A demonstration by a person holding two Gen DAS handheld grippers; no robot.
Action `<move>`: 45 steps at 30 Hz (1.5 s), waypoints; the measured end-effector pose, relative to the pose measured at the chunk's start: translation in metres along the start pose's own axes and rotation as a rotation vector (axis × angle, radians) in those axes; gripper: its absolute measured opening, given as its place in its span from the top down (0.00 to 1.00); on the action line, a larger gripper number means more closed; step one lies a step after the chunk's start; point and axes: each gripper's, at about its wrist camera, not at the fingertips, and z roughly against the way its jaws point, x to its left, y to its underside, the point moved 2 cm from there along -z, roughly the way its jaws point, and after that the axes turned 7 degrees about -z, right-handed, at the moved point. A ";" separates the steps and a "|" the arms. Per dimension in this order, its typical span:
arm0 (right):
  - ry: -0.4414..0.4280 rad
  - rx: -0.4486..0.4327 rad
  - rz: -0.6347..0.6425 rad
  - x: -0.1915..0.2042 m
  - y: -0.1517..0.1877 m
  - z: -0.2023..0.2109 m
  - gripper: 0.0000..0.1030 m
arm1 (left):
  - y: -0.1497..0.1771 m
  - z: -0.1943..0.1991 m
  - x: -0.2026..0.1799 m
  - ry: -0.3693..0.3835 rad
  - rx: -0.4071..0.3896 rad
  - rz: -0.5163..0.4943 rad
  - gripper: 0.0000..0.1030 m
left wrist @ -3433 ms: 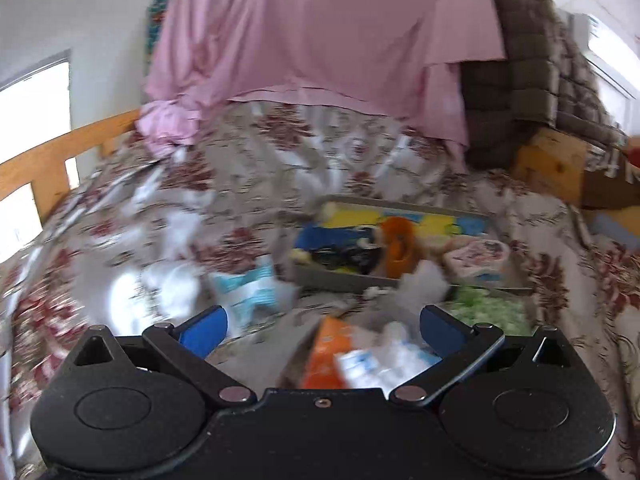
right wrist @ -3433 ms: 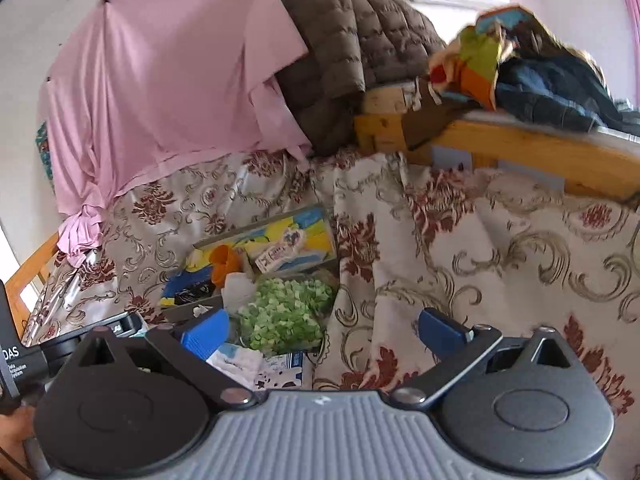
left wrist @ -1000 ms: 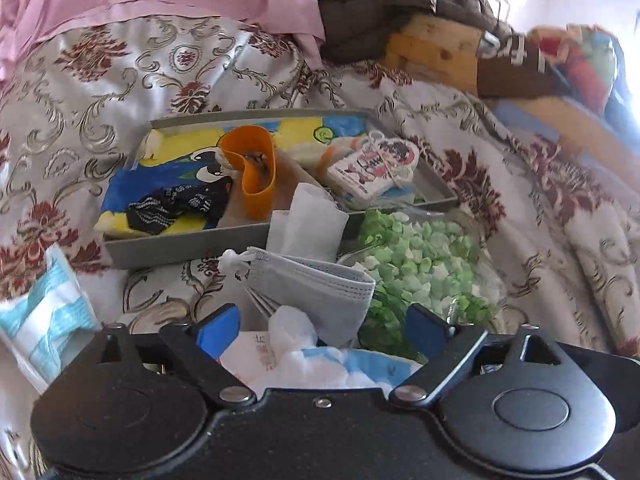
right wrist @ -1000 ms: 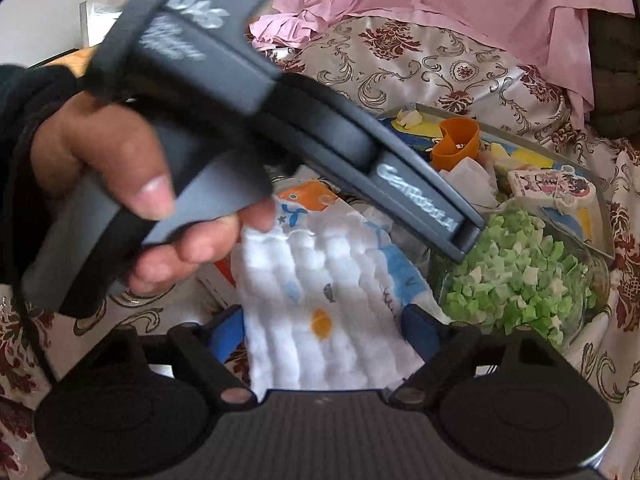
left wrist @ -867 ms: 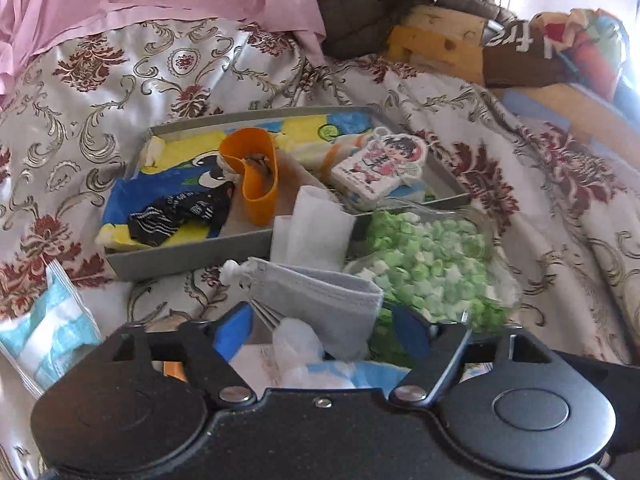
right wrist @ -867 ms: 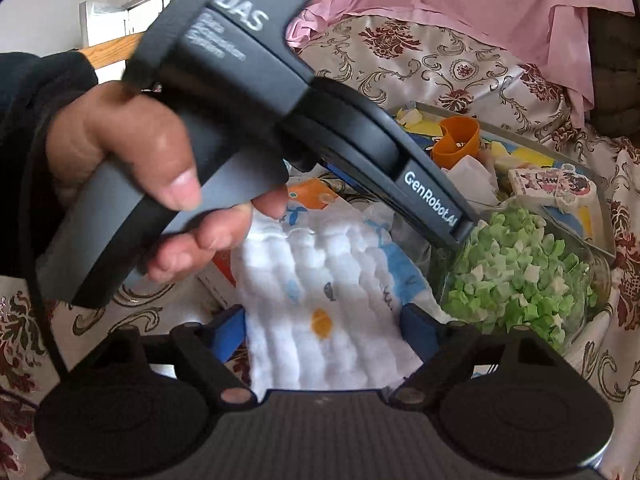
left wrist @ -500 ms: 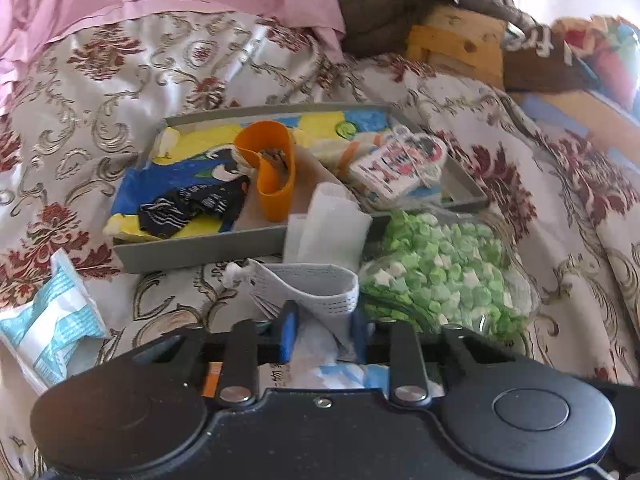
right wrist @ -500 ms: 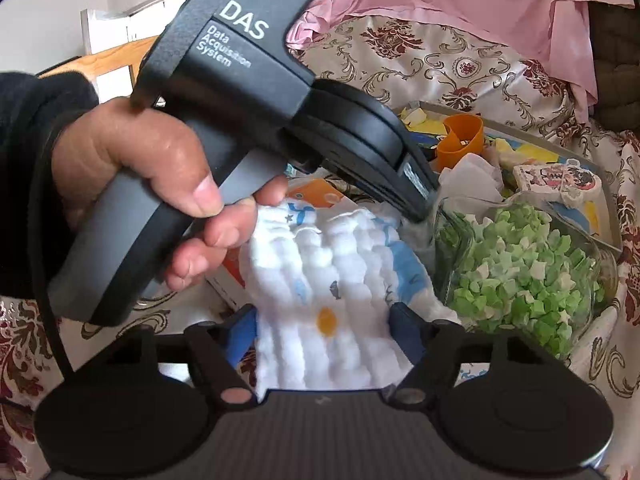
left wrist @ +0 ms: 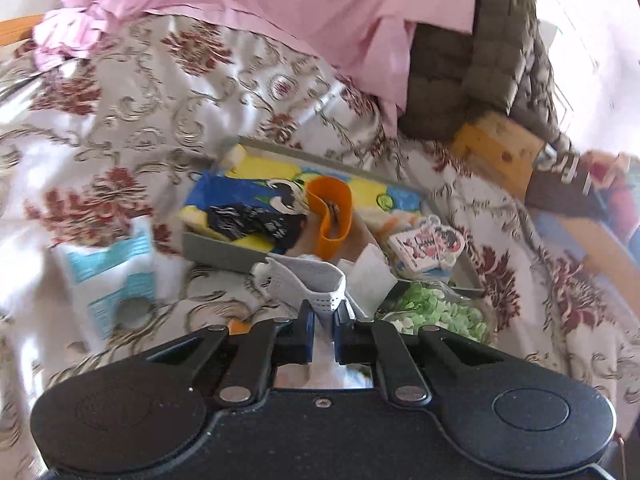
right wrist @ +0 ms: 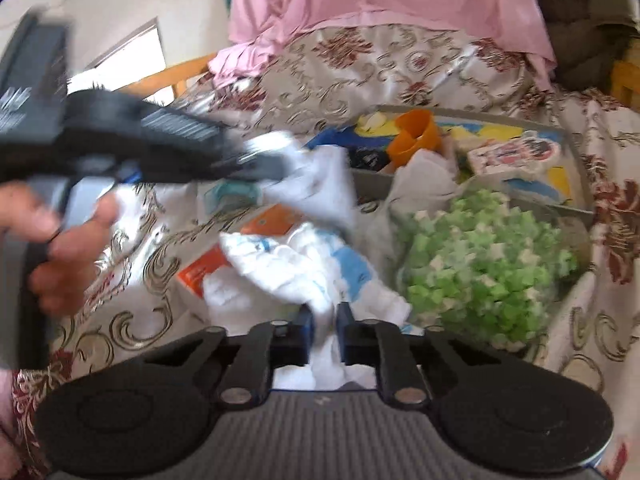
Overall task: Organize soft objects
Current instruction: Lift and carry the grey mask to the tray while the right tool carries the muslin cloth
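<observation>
Grey pleated face mask (left wrist: 320, 284) pinched in left gripper (left wrist: 322, 326), just before grey tray's near wall (left wrist: 224, 252); white quilted cloth (right wrist: 296, 268) clamped in right gripper (right wrist: 324, 326) beside bag of green stars (right wrist: 484, 264). Lifting both; probably needing carrying to tray next.
</observation>
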 end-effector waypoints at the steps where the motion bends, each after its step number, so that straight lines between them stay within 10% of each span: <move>1: 0.015 -0.005 -0.007 -0.002 -0.001 0.004 0.88 | 0.003 0.008 0.003 0.002 -0.003 0.009 0.91; 17: 0.178 -0.040 -0.091 -0.018 0.004 0.041 0.89 | 0.063 0.071 0.011 -0.038 0.062 0.023 0.91; 29: 0.159 -0.027 -0.237 -0.043 0.003 0.052 0.23 | 0.070 0.064 0.018 -0.053 0.077 0.046 0.78; 41: -0.016 -0.072 -0.201 -0.030 -0.007 0.059 0.13 | 0.063 0.059 0.021 -0.034 0.017 0.110 0.51; 45: 0.074 -0.014 -0.203 -0.033 -0.006 0.039 0.13 | 0.061 0.047 0.023 -0.057 0.027 0.119 0.44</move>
